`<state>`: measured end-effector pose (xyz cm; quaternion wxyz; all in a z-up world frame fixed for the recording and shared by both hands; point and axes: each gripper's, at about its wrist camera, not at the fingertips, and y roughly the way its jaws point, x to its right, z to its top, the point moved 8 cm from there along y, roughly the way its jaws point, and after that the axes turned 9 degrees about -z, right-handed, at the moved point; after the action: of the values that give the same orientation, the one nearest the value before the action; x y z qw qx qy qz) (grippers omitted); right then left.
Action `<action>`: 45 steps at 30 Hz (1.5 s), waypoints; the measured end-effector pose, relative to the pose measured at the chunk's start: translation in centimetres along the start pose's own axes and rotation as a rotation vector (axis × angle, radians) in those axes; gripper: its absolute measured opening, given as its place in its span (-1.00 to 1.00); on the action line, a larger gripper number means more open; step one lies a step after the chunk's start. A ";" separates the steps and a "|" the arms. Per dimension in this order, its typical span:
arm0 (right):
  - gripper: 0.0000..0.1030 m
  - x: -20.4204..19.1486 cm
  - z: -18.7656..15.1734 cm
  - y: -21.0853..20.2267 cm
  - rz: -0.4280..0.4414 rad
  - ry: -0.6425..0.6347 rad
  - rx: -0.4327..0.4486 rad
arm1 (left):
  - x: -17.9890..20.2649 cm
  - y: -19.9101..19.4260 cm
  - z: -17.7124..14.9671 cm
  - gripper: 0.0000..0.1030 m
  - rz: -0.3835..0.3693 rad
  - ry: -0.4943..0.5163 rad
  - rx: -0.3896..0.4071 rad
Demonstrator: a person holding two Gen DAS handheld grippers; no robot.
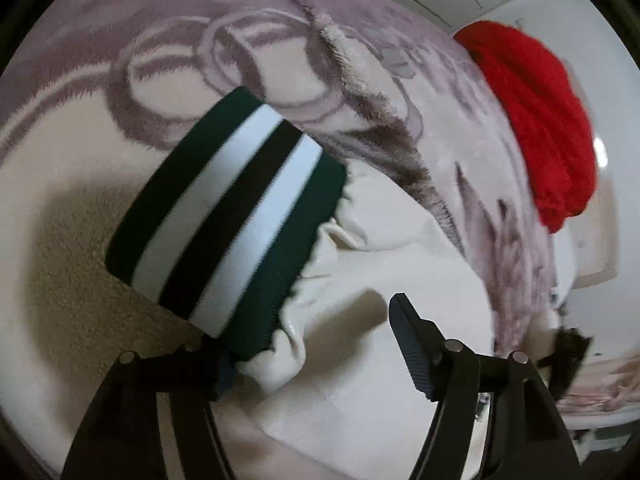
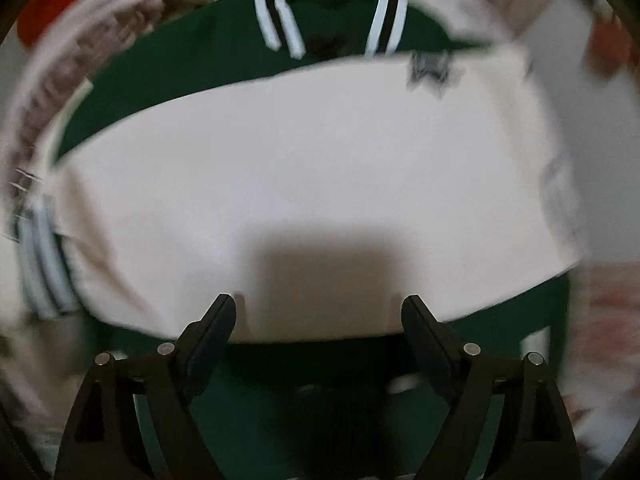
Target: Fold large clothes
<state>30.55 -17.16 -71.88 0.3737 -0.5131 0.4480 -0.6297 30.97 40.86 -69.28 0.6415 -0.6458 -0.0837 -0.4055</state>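
Observation:
A varsity jacket with a green body (image 2: 192, 76) and cream sleeves lies on a bed. In the left wrist view its striped cuff (image 1: 228, 216), green, white and black, rests over my left gripper's hidden left finger, with the cream sleeve (image 1: 400, 240) bunched behind it. My left gripper (image 1: 316, 332) is open: the right finger (image 1: 408, 336) stands clear of the fabric. In the right wrist view, which is blurred, a cream sleeve (image 2: 320, 168) lies folded across the green body. My right gripper (image 2: 320, 312) hangs open over it, with nothing between its fingers. A second striped cuff (image 2: 40, 264) shows at the left.
A plush blanket (image 1: 200, 40) with mauve swirls covers the bed. A red knitted garment (image 1: 532, 120) lies at the bed's right edge, with a white wall (image 1: 608, 80) beyond it. A small dark object (image 1: 568, 344) sits low at the right edge.

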 end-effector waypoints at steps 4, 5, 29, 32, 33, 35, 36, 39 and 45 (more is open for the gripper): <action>0.68 -0.3 1.3 -0.8 -0.092 -0.048 0.059 | 2.0 -1.1 0.5 -0.76 0.085 0.082 0.092; 0.68 -0.2 1.5 -0.9 -0.114 -0.055 0.073 | 2.3 -1.4 0.7 -0.76 0.091 0.093 0.108; 0.68 14.9 1.5 2.1 0.236 0.116 -0.021 | 42.5 -8.4 -36.0 -0.81 -0.199 0.947 -0.055; 0.68 20.8 1.3 4.1 0.249 0.195 -0.047 | 44.7 -4.3 -45.7 -0.81 -0.247 0.988 -0.205; 0.68 22.8 1.2 5.0 0.252 0.221 -0.060 | 45.0 -2.4 -49.5 -0.81 -0.239 1.011 -0.258; 0.68 26.0 0.7 6.9 0.273 0.271 -0.091 | 44.6 0.5 -53.6 -0.80 -0.218 1.029 -0.338; 0.68 27.4 0.2 8.0 0.301 0.300 -0.115 | 43.8 2.7 -55.9 -0.80 -0.174 1.041 -0.378; 0.68 30.7 -1.7 10.6 0.416 0.395 -0.193 | 41.5 7.1 -59.5 -0.75 -0.044 1.102 -0.469; 0.68 34.8 -3.0 11.6 0.539 0.481 -0.192 | 41.9 8.2 -62.2 0.67 -0.030 1.169 -0.511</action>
<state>21.00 -52.73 -72.20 0.3601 -0.2470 0.6989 -0.5664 37.76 -33.52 -58.55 0.4014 -0.4491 0.3703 -0.7072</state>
